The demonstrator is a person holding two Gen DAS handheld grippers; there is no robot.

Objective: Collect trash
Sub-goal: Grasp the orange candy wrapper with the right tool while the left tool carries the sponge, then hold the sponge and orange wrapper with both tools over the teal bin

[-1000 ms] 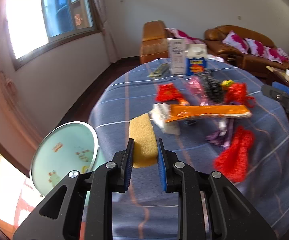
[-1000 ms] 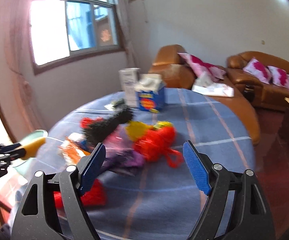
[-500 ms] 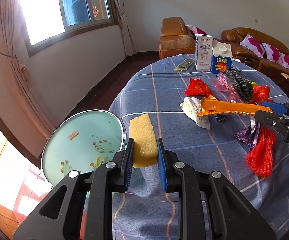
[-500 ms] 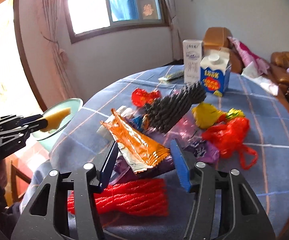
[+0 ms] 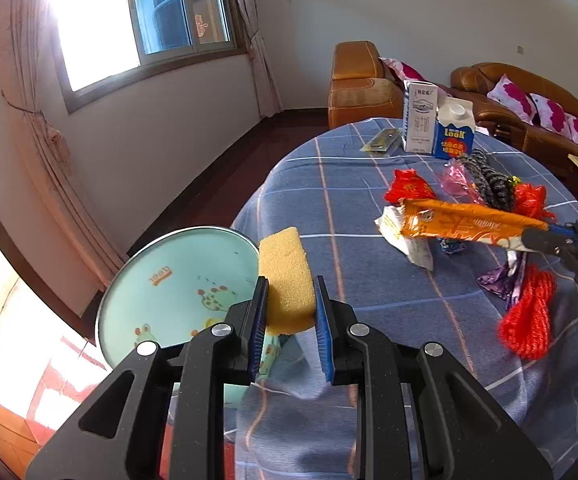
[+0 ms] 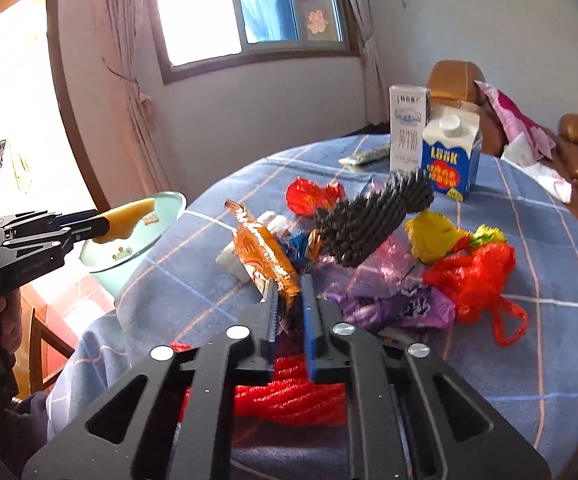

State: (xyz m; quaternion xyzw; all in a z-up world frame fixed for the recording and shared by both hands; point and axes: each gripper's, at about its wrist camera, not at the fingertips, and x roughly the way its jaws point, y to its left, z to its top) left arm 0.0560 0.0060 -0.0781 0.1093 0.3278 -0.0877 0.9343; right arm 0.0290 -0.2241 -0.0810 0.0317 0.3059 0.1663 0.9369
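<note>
My left gripper [image 5: 289, 292] is shut on a yellow sponge [image 5: 285, 276] and holds it over the rim of a pale green bin [image 5: 169, 292] beside the table. It also shows in the right wrist view [image 6: 101, 224], with the sponge [image 6: 129, 216] over the bin [image 6: 129, 256]. My right gripper [image 6: 289, 292] is shut on an orange snack wrapper [image 6: 265, 256], seen in the left wrist view [image 5: 469, 224] lifted above the pile.
The round table with a blue checked cloth [image 5: 349, 184] holds red rope [image 5: 529, 320], a black spiky piece [image 6: 373, 216], red and purple bags [image 6: 477, 276], a blue carton [image 6: 449, 156] and a white carton [image 6: 407, 128]. Sofas [image 5: 357, 84] stand behind.
My right gripper has closed on the orange wrapper and lifted it. My left gripper has carried the sponge left, over the green bin.
</note>
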